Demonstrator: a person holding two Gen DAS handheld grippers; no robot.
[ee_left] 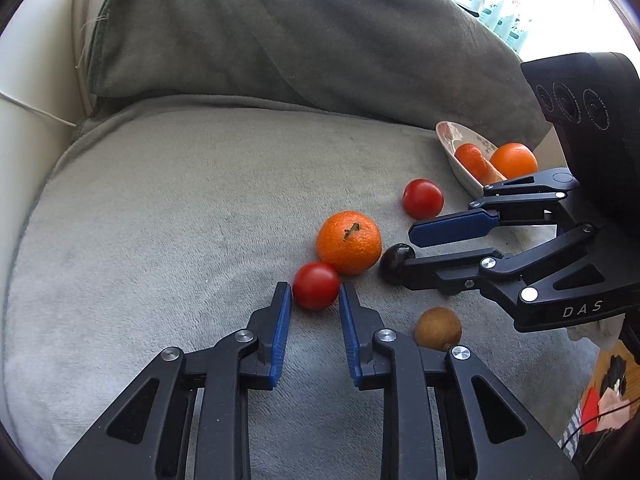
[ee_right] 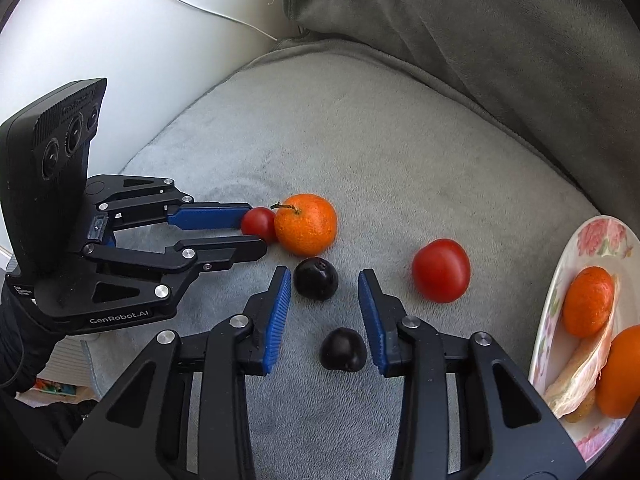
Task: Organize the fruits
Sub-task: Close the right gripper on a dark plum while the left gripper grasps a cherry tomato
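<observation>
Grey plush fabric covers the sofa seat cushion (ee_left: 160, 208), with a darker grey-green back cushion (ee_left: 280, 40) slumped behind it and a cream sofa arm (ee_right: 120, 40) at the side. Fruits lie scattered on the seat. A small red tomato (ee_left: 316, 286) sits between the fingertips of the left gripper (ee_left: 315, 292), whose blue pads are closed in against its sides; it touches a stemmed, pebbled orange mandarin (ee_left: 349, 242) just behind it. A second, larger red tomato (ee_left: 423, 199) lies apart, toward a flowered white dish (ee_right: 560, 280) holding two more orange fruits and a pale wrapped item. The right gripper (ee_right: 324, 284) has its jaws spread, not pressing anything: one dark, glossy purple fruit (ee_right: 316, 279) rests near its left pad, and another dark fruit (ee_right: 344, 350) lies on the cushion deeper between the fingers. A brown, rough-skinned round fruit (ee_left: 438, 328) lies beside the left gripper's right finger.
</observation>
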